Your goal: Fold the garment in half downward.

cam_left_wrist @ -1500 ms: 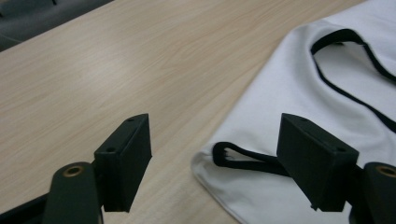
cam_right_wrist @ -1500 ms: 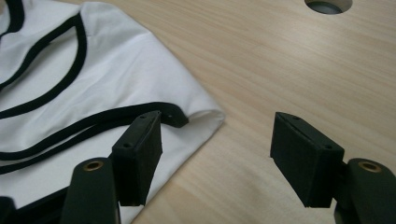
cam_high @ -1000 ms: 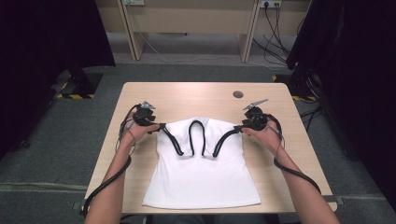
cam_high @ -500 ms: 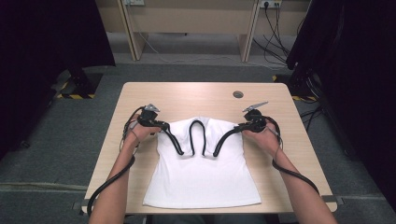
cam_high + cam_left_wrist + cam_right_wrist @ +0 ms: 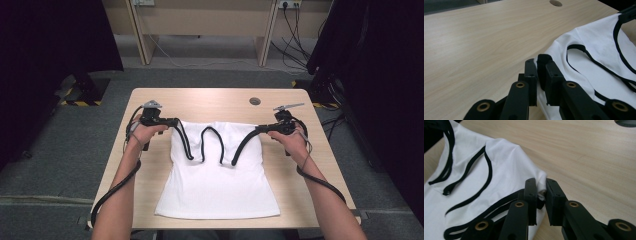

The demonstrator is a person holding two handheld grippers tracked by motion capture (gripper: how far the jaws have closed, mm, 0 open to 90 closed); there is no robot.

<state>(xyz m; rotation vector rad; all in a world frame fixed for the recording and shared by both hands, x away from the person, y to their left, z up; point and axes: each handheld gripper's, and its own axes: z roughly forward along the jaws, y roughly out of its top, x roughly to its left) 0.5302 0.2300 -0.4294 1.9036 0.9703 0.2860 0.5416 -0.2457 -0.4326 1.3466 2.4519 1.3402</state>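
- White tank top [image 5: 217, 185] with black trim, flat on the wooden table [image 5: 210, 100], hem toward the near edge, straps toward the far side.
- Left gripper [image 5: 172, 121] clamped on the top's far-left shoulder corner — in the left gripper view, white cloth and black trim pinched between the closed jaws, which have just been closing on it [image 5: 539, 72].
- Right gripper [image 5: 260, 128] likewise clenched on the far-right shoulder corner; a fold of fabric caught between the pads [image 5: 541, 192], jaws also just closing.
- Both corners lifted slightly off the table, the rest of the garment lying on the wood.
- Likely step: raising or folding the top by its shoulders.
- Risks from here:
  - Thin bite — little more than an edge of cloth inside each grip, so a quick pull could slide it out.
  - Uneven lifting, one hand higher or faster, and the top skewed or creased.
  - Loose black straps [image 5: 212, 145] dangling in the middle, apt to bunch or tuck under during a fold.
  - Hem close to the near edge — dragging toward the person could spill it off the table.
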